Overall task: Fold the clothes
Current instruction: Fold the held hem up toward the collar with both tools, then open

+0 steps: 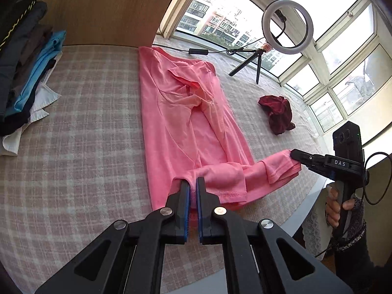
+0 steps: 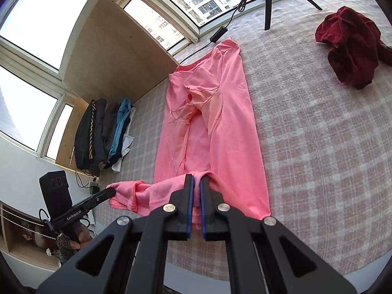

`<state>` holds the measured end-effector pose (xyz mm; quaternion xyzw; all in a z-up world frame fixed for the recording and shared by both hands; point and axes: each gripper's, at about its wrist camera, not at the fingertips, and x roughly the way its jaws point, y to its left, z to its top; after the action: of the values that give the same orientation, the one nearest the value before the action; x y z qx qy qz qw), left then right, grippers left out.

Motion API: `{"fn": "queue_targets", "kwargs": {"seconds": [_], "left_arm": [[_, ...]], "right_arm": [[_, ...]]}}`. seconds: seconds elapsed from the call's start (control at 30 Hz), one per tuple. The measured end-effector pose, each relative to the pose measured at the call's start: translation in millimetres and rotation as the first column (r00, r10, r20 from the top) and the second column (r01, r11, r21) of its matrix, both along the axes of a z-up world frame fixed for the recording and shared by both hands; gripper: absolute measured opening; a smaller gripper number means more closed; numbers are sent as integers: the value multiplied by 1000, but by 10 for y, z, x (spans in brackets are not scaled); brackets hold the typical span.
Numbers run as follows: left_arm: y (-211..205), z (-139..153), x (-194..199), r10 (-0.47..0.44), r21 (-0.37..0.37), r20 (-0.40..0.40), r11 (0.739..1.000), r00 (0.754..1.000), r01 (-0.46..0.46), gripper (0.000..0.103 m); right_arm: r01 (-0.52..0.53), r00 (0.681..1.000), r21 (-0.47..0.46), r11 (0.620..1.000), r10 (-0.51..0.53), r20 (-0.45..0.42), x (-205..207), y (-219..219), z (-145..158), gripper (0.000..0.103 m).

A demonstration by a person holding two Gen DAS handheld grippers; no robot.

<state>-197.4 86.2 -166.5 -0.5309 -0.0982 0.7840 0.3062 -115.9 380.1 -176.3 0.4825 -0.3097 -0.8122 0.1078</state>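
Left wrist view, biggest first: a worktop [image 1: 85, 122] under a checked cloth, with a pink T-shirt [image 1: 176, 122] flat down its middle. Sides and sleeves already tucked in, so long and thin now, collar end far off by the window.

At the left edge, a pile of folded clothes [image 1: 29, 73] against a wooden board, likely the place for done ones. No box or basket to be seen. Off to the right, a crumpled dark red garment [image 1: 278, 114], lying loose and not folded. Behind it, a ring light [image 1: 287, 26] on a little tripod.

Near end of the pink T-shirt lifted off the cloth. Left gripper [image 1: 193, 183] with jaws pinched tight on the hem. Right gripper [image 1: 295, 156] with jaws closed on the hem's other corner, pulled out sideways. Probably held at two spots to keep the edge straight for folding up toward the collar.
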Motion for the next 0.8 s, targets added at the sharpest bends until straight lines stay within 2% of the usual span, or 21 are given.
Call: {"fn": "queue_targets", "kwargs": {"seconds": [0.17, 0.3, 0.4, 0.5, 0.53, 0.63, 0.7, 0.8], "left_arm": [[192, -411, -431, 14, -48, 72, 999, 997, -11, 4], [191, -409, -444, -1, -63, 88, 998, 996, 6, 6], [184, -391, -442, -13, -73, 97, 997, 995, 20, 20], [177, -373, -440, -25, -83, 107, 996, 994, 34, 30], [174, -367, -439, -29, -87, 110, 996, 994, 38, 36], [167, -349, -437, -40, -97, 120, 994, 992, 52, 37], [237, -344, -316, -97, -103, 122, 989, 988, 110, 35], [390, -445, -231, -179, -135, 149, 971, 973, 199, 35]], "right_arm": [[-26, 994, 27, 999, 23, 104, -534, 128, -422, 5], [-38, 980, 65, 997, 24, 197, -764, 201, -784, 5], [-35, 967, -13, 999, 37, 251, -825, 293, -923, 9], [-43, 966, -30, 999, 49, 253, -789, 401, -843, 18], [-46, 972, -21, 999, 49, 229, -744, 436, -768, 22], [-73, 989, 3, 997, 72, 130, -556, 489, -519, 23], [-142, 985, 0, 990, 141, 101, -447, 384, -446, 23], [-288, 952, 38, 957, 282, 119, -452, 40, -489, 23]]}}
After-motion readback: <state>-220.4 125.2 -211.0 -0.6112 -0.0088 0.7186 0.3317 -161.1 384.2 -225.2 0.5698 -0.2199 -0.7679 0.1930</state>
